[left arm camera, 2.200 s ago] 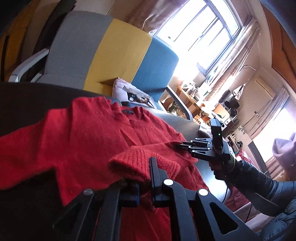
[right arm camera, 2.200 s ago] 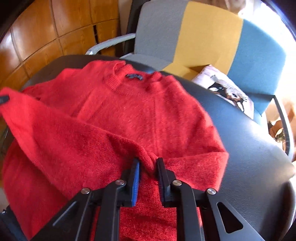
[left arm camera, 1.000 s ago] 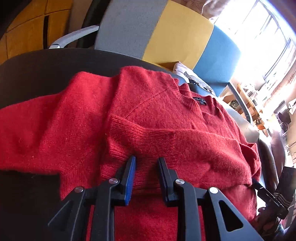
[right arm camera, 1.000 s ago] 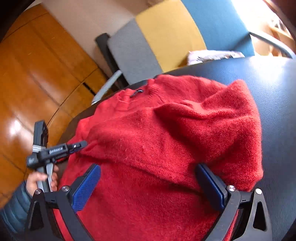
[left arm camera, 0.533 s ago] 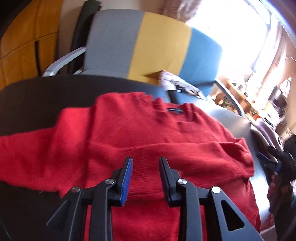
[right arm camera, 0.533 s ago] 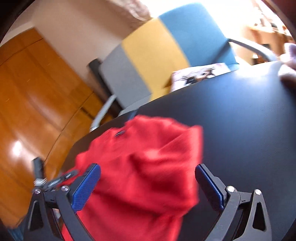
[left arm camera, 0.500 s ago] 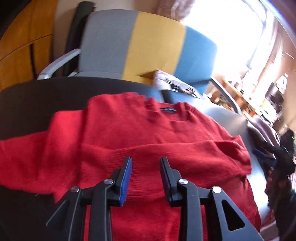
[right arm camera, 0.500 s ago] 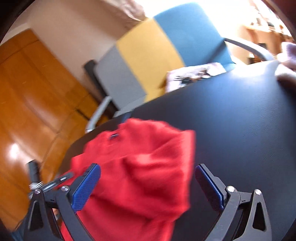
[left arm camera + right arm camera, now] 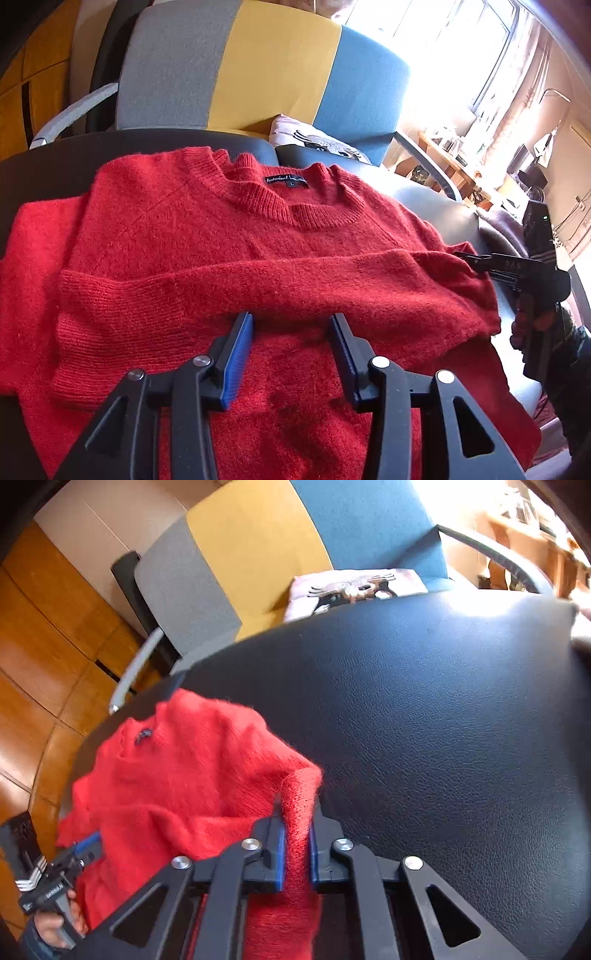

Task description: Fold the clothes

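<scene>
Now my right gripper (image 9: 295,843) pinches the sweater (image 9: 258,251) edge; left gripper (image 9: 291,354) hovers open above it

- A sweater (image 9: 258,258) lies on a table (image 9: 443,720), directly ahead of the left gripper (image 9: 291,354).
- Its edge sits between the right gripper's (image 9: 295,845) fingers.
- A chair (image 9: 258,74) stands beyond the table.

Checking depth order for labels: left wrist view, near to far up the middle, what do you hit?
Left gripper, open → folded sleeve → sweater collar with label → black table edge → cushion → striped chair back.
</scene>
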### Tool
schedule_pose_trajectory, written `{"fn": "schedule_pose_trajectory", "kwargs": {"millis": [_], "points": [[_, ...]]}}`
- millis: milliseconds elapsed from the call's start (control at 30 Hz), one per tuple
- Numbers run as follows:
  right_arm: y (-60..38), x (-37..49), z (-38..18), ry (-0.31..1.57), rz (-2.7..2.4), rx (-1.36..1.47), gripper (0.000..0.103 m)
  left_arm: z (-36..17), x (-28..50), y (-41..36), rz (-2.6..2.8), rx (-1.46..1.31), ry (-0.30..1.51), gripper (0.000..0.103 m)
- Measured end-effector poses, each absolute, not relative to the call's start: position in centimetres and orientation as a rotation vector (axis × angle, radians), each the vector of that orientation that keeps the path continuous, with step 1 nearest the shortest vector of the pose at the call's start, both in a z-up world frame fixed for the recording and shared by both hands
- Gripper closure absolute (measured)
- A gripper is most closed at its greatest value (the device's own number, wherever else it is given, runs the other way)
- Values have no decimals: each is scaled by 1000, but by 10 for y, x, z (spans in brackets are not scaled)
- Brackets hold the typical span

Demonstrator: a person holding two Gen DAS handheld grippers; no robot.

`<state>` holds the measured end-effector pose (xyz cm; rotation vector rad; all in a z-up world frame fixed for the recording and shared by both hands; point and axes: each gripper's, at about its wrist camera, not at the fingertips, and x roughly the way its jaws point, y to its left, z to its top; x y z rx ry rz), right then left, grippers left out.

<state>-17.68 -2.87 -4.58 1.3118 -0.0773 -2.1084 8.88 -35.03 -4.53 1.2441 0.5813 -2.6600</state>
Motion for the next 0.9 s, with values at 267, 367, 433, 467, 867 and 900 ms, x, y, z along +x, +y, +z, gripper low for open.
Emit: {"fn": "schedule_pose_trajectory", "kwargs": {"millis": [267, 367, 433, 467, 867, 900], "points": [[-21, -176, -51, 90, -2304, 1244, 93, -49, 77, -329, -2665, 1225, 446, 57], [-21, -172, -49, 88, -2316, 1230, 86, -43, 81, -339, -2662, 1232, 531, 58], [-18, -171, -43, 72, -2318, 1246, 76, -33, 90, -341, -2650, 1205, 504, 58], [-17, -167, -35, 71, -2326, 1223, 76, -27, 95, -341, -2653, 1187, 469, 58], [-90, -82, -13, 60, -2106, 1159, 60, -44, 146, -365, -2545, 1167, 470, 57], [-89, -73, -22, 78, -2123, 1149, 59, -46, 149, -365, -2551, 1158, 482, 57]]}}
